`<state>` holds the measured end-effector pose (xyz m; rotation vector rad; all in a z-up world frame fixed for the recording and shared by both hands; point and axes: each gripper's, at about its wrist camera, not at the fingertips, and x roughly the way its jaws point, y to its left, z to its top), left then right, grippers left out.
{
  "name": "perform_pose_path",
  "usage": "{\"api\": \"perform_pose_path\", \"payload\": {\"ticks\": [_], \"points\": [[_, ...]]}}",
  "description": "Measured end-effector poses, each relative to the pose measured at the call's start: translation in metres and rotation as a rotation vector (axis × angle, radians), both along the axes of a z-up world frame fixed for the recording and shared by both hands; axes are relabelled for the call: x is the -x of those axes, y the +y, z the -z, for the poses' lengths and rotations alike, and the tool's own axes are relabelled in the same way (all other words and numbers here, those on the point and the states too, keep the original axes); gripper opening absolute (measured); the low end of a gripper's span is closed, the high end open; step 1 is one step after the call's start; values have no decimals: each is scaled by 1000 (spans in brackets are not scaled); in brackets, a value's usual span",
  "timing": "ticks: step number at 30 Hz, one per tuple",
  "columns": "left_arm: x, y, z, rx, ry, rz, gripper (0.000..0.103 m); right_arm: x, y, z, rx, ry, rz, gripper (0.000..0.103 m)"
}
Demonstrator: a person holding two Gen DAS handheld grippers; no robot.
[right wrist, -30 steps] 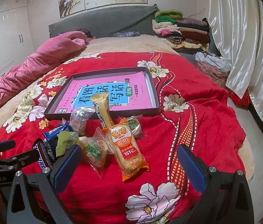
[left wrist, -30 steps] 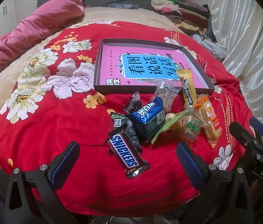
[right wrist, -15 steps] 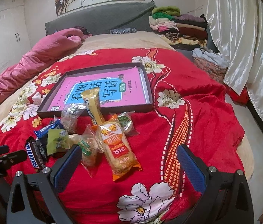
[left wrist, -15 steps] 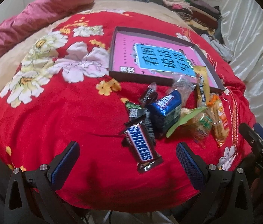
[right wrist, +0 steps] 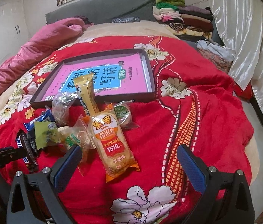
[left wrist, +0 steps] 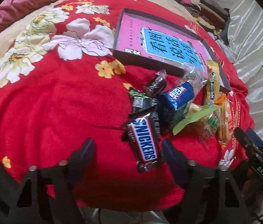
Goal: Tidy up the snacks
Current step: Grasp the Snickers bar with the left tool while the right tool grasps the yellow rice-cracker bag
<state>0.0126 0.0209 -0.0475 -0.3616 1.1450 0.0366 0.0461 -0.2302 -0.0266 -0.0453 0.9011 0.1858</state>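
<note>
1. Left gripper (left wrist: 128, 150): jaws have just been closing, now standing half open around the lower end of the Snickers (left wrist: 144, 142), pads not touching it.
2. Right gripper (right wrist: 129, 158): jaws standing wide, holding nothing, the orange pack (right wrist: 112, 141) lying between them.
3. Snacks are lying heaped on the red blanket (left wrist: 56, 102), just before the tray (right wrist: 151, 74).
4. Left view alone is showing the Snickers face and a dark candy (left wrist: 155, 85).
5. Right view alone is showing the headboard (right wrist: 97, 7), wall pictures and a round green cake (right wrist: 123, 113).
</note>
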Motion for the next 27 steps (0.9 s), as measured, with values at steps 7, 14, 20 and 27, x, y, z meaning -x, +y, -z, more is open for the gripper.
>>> {"api": "perform_pose_path", "payload": {"ticks": [7,14,20,27], "points": [[-9,-4,2,20,-11,4,57,-15,-2,12,3,53,-13,82],[-17,2,6,47,-14,-13,44,-20,14,20,36,70,-106,69],[-19,6,8,68,-18,-16,41,-26,20,27,32,94,-141,53],[-17,11,9,104,-20,-7,30,-33,-2,30,-80,131,-97,38]]}}
